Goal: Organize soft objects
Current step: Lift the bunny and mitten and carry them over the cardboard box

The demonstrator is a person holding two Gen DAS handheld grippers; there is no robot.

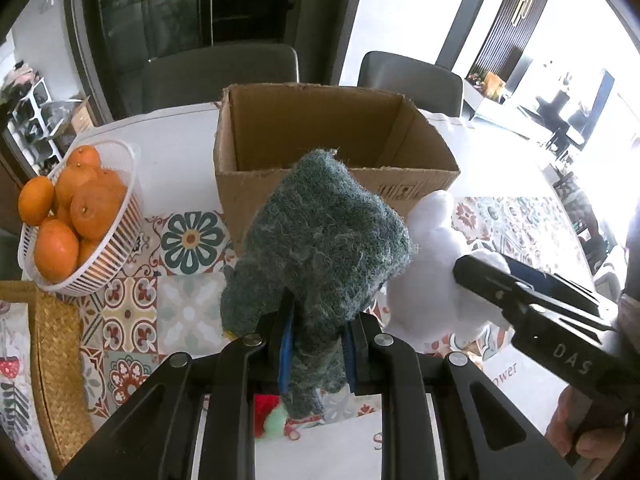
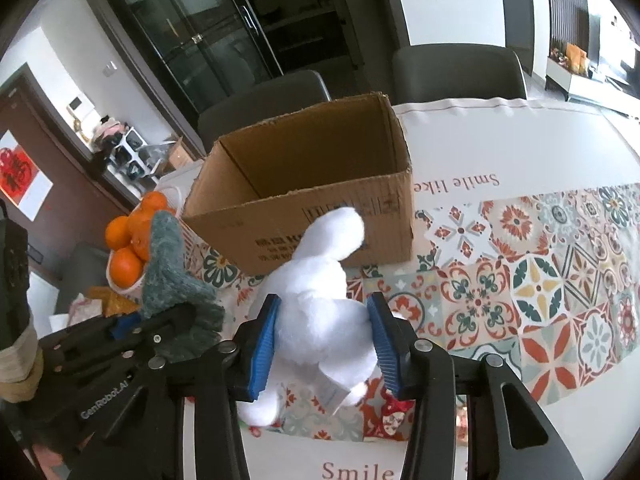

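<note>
My left gripper is shut on a fuzzy grey-green soft toy and holds it above the table, just in front of the open cardboard box. My right gripper is shut on a white plush toy, also lifted in front of the box. In the left wrist view the white plush hangs to the right, with the right gripper behind it. In the right wrist view the green toy and left gripper are at the left.
A white basket of oranges stands left of the box on a patterned tablecloth. A woven mat lies at the left edge. A small red and green soft item lies below my left gripper. Grey chairs stand behind the table.
</note>
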